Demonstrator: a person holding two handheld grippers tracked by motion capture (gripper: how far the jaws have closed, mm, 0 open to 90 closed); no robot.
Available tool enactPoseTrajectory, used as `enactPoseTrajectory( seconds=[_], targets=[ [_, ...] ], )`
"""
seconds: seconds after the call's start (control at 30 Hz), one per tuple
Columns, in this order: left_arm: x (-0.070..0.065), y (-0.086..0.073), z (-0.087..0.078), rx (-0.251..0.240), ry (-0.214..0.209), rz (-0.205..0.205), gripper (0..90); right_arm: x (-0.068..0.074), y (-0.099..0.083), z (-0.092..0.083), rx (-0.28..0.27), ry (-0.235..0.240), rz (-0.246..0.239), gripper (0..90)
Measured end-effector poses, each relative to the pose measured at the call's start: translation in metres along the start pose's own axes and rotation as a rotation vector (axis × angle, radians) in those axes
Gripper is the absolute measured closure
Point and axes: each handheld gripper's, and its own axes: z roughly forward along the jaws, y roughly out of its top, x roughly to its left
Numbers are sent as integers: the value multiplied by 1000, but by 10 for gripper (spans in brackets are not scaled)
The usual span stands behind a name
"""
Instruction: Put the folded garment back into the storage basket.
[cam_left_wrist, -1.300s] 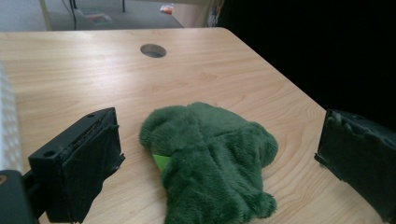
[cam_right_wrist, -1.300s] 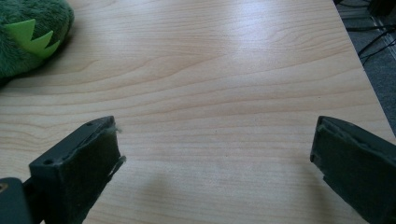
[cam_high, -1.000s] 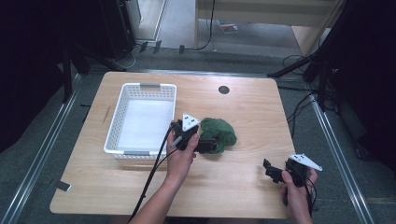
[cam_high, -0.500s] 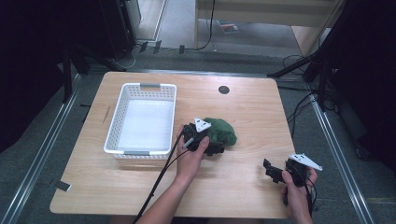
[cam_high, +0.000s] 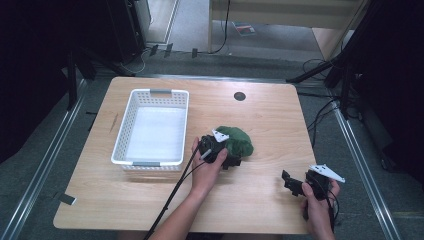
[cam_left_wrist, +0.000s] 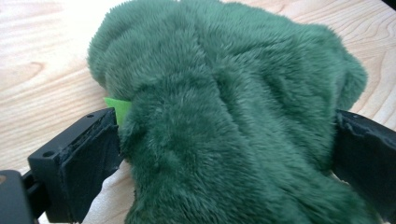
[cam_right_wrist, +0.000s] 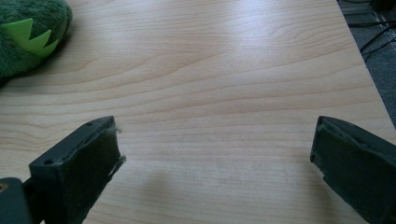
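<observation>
Pale wood grain runs across the table, which stands on a grey floor among dark stands and cables. Near its middle lies a green plush toy, just right of a white basket. The left gripper is pushed up against the toy's near side; seen along its fingers, the fur bulges between them, spread wide around it and touching on both sides. The right gripper rests near the front right corner, well apart from the toy, fingers wide over bare wood.
</observation>
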Motion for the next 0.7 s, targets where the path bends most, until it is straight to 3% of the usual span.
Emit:
enactPoseTrajectory(
  seconds=[0.3,0.57,0.7],
  targets=[
    [1,-2,8,30,-14,-31,0,0,0,0,3,0,5,13],
    [-5,-4,10,56,17,3,8,0,0,0,6,-1,6,13],
    [-5,-5,11,63,10,11,54,0,0,0,7,-2,4,13]
  ],
)
